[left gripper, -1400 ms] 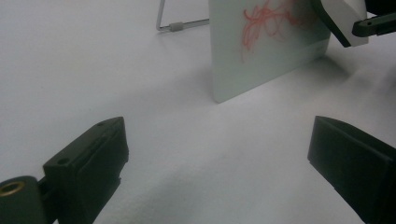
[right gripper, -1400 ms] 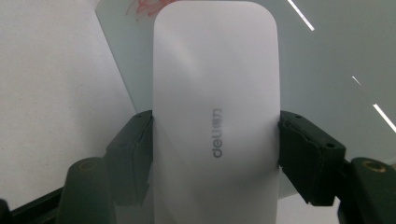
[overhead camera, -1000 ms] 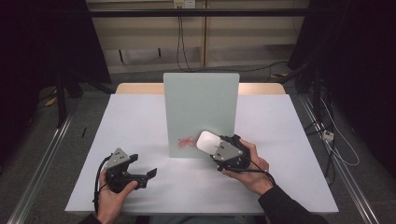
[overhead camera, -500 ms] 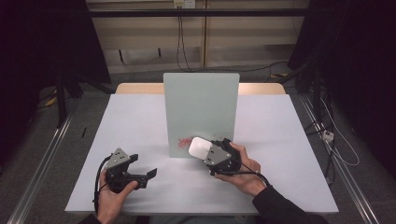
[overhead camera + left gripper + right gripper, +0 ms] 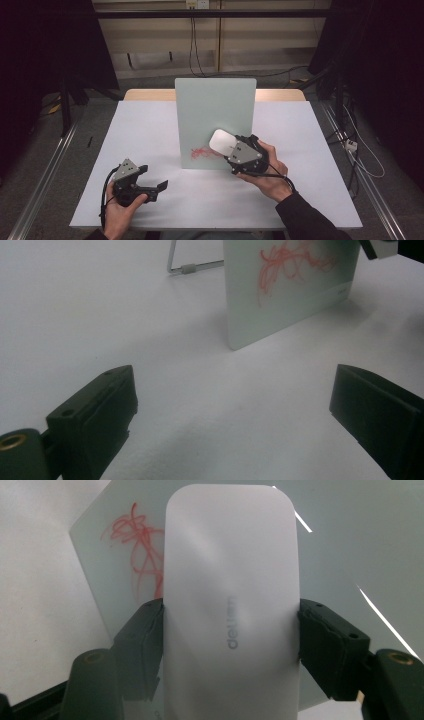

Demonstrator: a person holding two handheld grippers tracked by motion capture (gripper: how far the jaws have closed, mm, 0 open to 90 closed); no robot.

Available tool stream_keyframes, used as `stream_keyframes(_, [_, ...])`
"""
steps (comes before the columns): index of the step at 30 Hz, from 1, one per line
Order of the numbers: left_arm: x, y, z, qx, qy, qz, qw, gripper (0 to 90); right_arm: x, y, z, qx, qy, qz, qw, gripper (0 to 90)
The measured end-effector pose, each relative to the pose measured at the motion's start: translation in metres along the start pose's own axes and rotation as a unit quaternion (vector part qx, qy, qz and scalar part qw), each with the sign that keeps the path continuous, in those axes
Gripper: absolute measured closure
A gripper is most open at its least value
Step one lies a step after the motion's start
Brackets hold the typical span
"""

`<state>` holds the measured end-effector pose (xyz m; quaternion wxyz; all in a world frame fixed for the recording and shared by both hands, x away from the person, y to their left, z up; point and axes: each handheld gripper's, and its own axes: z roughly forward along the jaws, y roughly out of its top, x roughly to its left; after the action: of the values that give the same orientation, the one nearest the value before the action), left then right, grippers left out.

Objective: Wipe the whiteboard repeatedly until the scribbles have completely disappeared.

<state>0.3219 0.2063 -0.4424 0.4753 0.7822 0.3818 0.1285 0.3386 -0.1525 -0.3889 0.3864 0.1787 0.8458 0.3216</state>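
Left claw [image 5: 161, 185] idle near the bench [image 5: 150, 130] front edge, jaws spread wide, nothing between them. Right claw [image 5: 226, 150] clamped on the white eraser [image 5: 221, 142] by its long sides, eraser held up against the upright board [image 5: 215, 107]. Red scribble [image 5: 201, 151] just left of it, unwiped; erasing looks barely begun.
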Motion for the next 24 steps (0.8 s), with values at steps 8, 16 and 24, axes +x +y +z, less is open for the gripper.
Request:
stream_keyframes(8, [0.0,0.0,0.0,0.0,0.0,0.0,1.0,4.9,0.016,-0.006,0.006,-0.015,-0.016,0.003,0.9998,31.7])
stream_keyframes(16, [0.0,0.0,0.0,0.0,0.001,0.0,1.0,4.9,0.039,-0.004,0.02,-0.012,0.013,-0.001,0.9998,31.7])
stream_keyframes(24, [0.0,0.0,0.0,0.0,0.0,0.0,1.0,4.9,0.056,0.001,0.035,-0.001,0.062,-0.018,0.9979,31.7])
